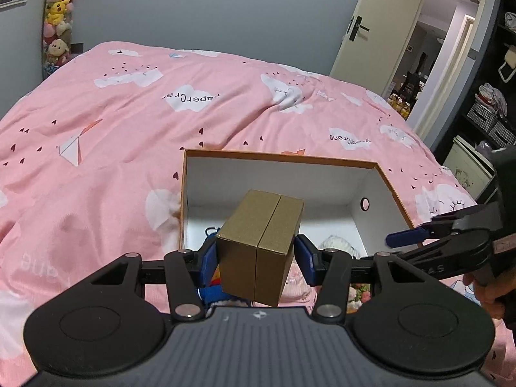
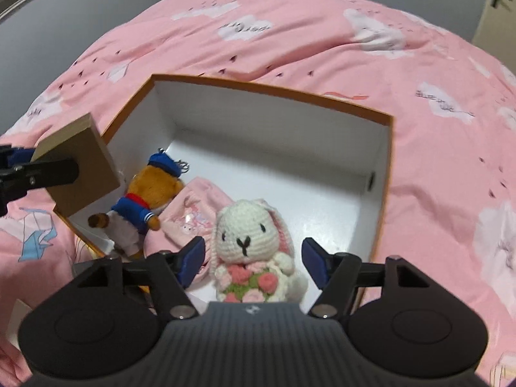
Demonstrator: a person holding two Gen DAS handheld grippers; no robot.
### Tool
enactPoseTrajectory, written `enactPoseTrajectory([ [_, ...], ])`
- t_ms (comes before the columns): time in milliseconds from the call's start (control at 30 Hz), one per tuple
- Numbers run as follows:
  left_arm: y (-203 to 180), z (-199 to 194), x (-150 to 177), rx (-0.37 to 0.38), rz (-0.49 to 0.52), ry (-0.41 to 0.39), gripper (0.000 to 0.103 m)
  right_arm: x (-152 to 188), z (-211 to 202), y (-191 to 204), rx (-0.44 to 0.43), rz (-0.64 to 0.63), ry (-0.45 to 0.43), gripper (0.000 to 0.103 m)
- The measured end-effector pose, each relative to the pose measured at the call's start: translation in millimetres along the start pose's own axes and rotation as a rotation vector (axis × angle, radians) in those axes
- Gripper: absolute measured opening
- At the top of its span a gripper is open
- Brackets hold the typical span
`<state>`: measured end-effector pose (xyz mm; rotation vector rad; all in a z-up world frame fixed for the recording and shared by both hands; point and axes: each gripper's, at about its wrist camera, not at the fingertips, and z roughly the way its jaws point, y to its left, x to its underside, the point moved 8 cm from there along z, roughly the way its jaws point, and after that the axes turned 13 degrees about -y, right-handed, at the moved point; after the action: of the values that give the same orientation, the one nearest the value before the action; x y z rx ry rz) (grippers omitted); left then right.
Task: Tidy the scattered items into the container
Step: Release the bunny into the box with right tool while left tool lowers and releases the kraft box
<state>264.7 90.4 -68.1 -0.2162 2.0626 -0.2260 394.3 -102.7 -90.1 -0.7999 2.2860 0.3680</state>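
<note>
The left hand-held gripper [image 1: 256, 258] is clenched on the gold box [image 1: 261, 248] above the container's [image 1: 383, 193] near left corner on the bed [image 1: 129, 113]. The right hand-held gripper [image 2: 254, 262] is released around the rabbit [image 2: 251, 242] lying inside. Next, lower the box and let go.

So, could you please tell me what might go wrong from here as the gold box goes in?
The gold cardboard box, gripped by the left gripper, hangs over the orange-rimmed white container; dropped here, it could land on the sailor-suited bear plush. The right gripper, open around the white crocheted bunny, may snag it when leaving.
</note>
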Motion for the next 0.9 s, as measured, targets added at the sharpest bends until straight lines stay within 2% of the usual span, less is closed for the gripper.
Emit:
enactPoseTrajectory([
  [67, 2.2, 4.4, -2.7, 0.006, 0.003, -0.001, 0.058, 1.6, 10.1, 1.1, -0.006, -0.027, 0.033, 0.048],
  [133, 5.4, 9.4, -6.2, -0.002, 0.016, -0.001, 0.058, 4.2, 18.6, 2.8, -0.009, -0.053, 0.055, 0.047],
  [267, 10.9, 23.2, -14.1, -0.023, 0.036, 0.009, 0.058, 16.3, 32.0, 5.5, -0.053, -0.04, 0.116, 0.039],
  [400, 13.0, 48.3, -21.6, -0.025, 0.068, 0.027, 0.058, 4.8, 19.8, 5.3, -0.066, -0.038, 0.021, 0.041],
  [533, 15.4, 86.9, -17.6, -0.053, 0.106, 0.125, 0.058, -8.8, 7.9, 1.9, -0.073, -0.001, -0.068, 0.041],
  [733, 16.3, 130.6, -10.8, -0.106, 0.165, 0.254, 0.058, -11.5, 9.9, 1.3, -0.101, 0.034, -0.117, 0.041],
  [900, 13.0, 151.1, -4.0, -0.138, 0.225, 0.333, 0.058, -9.8, 18.1, -5.4, -0.107, 0.07, -0.136, 0.041],
])
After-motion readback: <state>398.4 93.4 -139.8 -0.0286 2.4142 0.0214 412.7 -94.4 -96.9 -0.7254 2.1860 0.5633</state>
